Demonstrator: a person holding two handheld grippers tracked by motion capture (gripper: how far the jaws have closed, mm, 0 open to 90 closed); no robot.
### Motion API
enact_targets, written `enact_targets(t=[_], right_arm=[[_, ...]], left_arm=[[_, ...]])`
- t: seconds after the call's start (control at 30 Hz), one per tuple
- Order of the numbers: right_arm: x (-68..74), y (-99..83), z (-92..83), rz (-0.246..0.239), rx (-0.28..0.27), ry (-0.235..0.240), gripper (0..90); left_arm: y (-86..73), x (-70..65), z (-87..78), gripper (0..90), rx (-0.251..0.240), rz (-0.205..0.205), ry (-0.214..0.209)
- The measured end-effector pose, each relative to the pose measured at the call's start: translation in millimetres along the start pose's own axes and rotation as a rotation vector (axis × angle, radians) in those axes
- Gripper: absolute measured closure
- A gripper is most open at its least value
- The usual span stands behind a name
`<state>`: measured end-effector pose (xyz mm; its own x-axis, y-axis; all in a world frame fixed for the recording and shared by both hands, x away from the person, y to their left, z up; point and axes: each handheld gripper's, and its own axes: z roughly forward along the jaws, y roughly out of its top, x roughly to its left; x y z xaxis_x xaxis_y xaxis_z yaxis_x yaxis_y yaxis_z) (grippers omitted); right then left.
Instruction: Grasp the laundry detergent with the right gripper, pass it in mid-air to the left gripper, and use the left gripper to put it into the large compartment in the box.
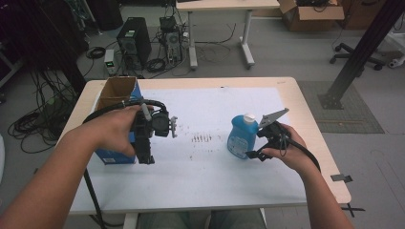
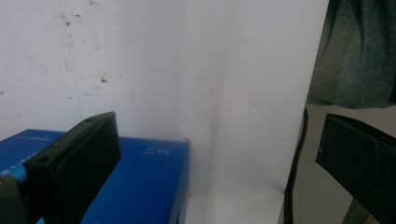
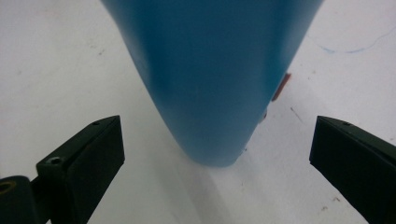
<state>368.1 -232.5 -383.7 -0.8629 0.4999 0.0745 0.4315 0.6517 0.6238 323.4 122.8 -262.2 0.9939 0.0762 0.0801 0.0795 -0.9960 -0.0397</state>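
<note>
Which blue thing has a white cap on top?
The blue bottle, standing upright beside the right gripper. The other blue thing, the blue box by the left gripper, has an open cardboard top instead.

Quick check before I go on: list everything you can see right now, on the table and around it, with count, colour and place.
Bottle: 1, blue with white cap, upright on the table's right half, between the right gripper's open jaws.
Cardboard box: 1, blue sides, brown open top, on the table's left side.
Sheet: 1, white with dark specks, covering most of the table.
Table: 1, light wood.
Computer tower: 1, black, on the floor beyond the table, among cables.
Far desk: 1, white-legged, at the back.
Carton: 1, brown, back right floor.
Left gripper: 1, black, held above the box's near corner, jaws open.
Right gripper: 1, black, beside the bottle.
</note>
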Motion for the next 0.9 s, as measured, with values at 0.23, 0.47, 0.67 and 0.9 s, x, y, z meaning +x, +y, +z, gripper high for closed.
enact_targets(t=[0.23, 0.47, 0.67, 0.9], right_arm=[[0.0, -0.8, 2.4, 0.011, -0.085, -0.019, 3.4], [1.9, -1.7, 6.0, 0.018, -0.117, -0.044, 3.0], [1.7, -4.9, 9.7, 0.026, -0.156, -0.052, 2.6], [3.5, -6.0, 14.1, 0.018, -0.196, -0.066, 2.3]], left_arm=[[0.3, -0.2, 0.6, 0.2, 0.001, -0.006, 0.001], [1.4, -0.1, 1.3, 0.2, -0.005, -0.004, 0.003], [1.9, -0.3, 2.5, 0.2, 0.0, -0.001, 0.0], [1.2, -0.2, 3.2, 0.2, -0.001, -0.002, -0.001]])
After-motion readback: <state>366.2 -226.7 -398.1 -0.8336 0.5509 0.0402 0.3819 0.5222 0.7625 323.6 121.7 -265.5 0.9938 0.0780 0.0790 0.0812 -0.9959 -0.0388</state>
